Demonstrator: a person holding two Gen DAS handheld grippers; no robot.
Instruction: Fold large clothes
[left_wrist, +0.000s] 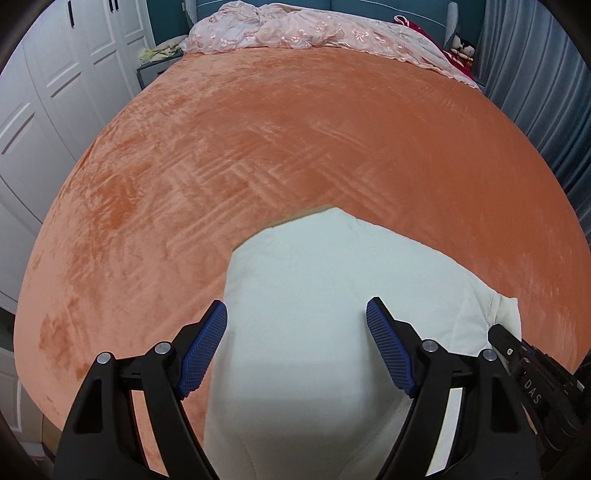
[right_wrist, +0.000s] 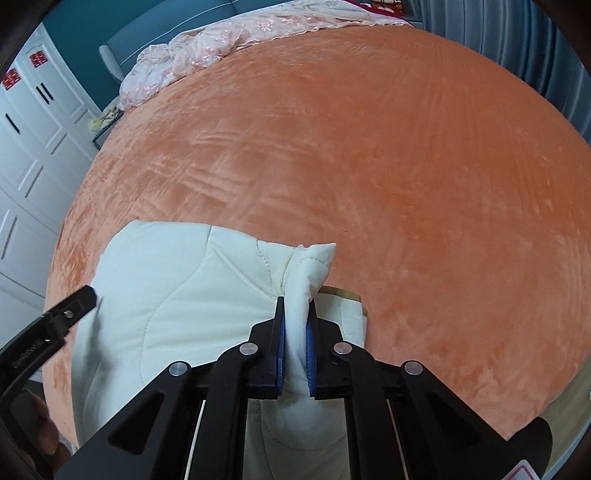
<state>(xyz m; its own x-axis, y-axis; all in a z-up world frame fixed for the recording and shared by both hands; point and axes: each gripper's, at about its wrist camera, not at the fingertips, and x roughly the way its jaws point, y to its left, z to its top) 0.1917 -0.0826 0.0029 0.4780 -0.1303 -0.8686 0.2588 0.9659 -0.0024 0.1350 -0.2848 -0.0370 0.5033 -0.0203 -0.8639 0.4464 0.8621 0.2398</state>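
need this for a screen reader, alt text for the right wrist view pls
The right gripper is shut on a pinched-up fold of a cream quilted garment lying on an orange plush bedspread. The left gripper's finger reaches in over the garment's left edge; a pink embroidered blanket lies at the bed's far end.

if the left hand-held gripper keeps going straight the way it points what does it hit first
Most likely the white quilted garment: the open left hand-held gripper points down at it, with nothing visible between. The remaining gap is unclear.
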